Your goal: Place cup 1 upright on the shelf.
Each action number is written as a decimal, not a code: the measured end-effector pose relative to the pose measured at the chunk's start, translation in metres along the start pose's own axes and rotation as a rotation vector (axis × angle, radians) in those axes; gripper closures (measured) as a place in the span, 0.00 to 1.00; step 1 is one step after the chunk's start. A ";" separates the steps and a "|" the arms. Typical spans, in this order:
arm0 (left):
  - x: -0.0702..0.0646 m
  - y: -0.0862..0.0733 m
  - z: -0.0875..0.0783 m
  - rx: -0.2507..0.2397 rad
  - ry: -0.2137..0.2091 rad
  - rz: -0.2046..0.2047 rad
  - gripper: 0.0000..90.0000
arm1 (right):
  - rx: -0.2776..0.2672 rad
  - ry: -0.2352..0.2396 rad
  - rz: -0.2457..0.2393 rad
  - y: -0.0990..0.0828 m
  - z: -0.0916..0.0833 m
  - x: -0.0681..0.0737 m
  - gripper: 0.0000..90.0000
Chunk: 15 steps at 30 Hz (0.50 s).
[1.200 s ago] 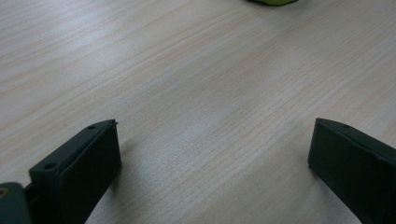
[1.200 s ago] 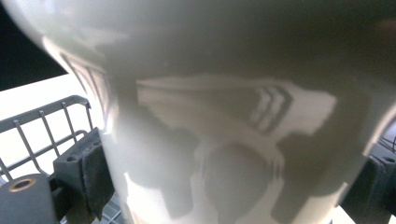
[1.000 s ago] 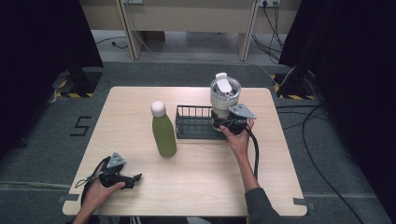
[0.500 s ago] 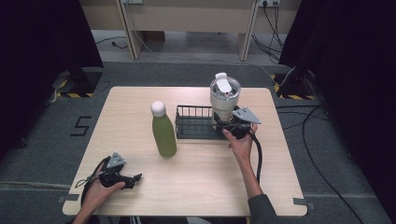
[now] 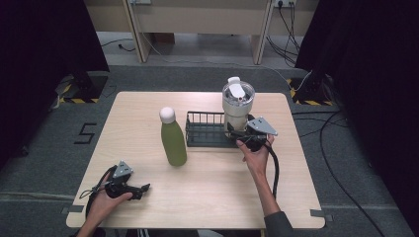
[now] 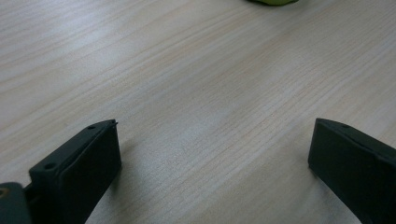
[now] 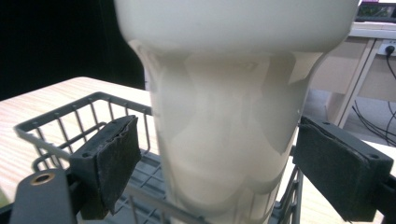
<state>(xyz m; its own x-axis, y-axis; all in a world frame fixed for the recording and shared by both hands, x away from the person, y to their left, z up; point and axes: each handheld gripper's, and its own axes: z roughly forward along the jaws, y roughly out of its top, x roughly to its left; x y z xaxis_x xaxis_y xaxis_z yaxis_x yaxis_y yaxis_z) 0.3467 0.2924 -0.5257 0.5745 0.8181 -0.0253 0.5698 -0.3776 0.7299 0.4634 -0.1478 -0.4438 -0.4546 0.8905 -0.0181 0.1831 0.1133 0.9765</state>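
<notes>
Tumbler: the cream tumbler point(image 5: 237, 109) stands upright in the right end of the black wire basket point(image 5: 205, 130), at about 1 o'clock from the table's middle; its clear lid carries a white flip tab.
Right gripper: the right gripper point(image 5: 242, 136) sits at the tumbler's base, at its 6 o'clock — the 2 jaws are spread, 1 on each side of the cup.
Right gripper view: the tumbler point(image 7: 229, 107) rises between the pads point(image 7: 112, 161); a gap shows on both sides, so it is released, not clamped. The basket point(image 7: 70, 121) wires run behind the left pad.
Left gripper: the left gripper point(image 5: 143, 188) rests on the wooden table point(image 5: 207, 197) at about 7 o'clock, well apart from the basket.
Left gripper view: its jaws stand wide apart over bare wood point(image 6: 196, 93) — grasping nothing.
Bottle: a green bottle point(image 5: 173, 138) with a white cap stands upright just beside the basket, at its 9 o'clock.
</notes>
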 end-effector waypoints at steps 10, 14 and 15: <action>0.000 0.000 0.000 0.000 0.000 0.001 0.02 | -0.020 0.008 -0.029 0.003 -0.018 0.016 0.16; 0.000 0.000 0.000 0.000 0.000 0.000 0.02 | -0.016 0.009 -0.026 0.003 -0.023 0.017 0.16; 0.000 0.000 0.000 0.000 0.000 0.000 0.02 | -0.021 0.019 -0.025 0.002 -0.026 0.019 0.16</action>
<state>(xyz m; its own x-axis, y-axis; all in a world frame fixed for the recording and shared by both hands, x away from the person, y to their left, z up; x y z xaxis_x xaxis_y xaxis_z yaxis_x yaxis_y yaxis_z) 0.3467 0.2924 -0.5257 0.5743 0.8182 -0.0252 0.5698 -0.3775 0.7300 0.4326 -0.1426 -0.4364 -0.4751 0.8791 -0.0387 0.1536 0.1261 0.9801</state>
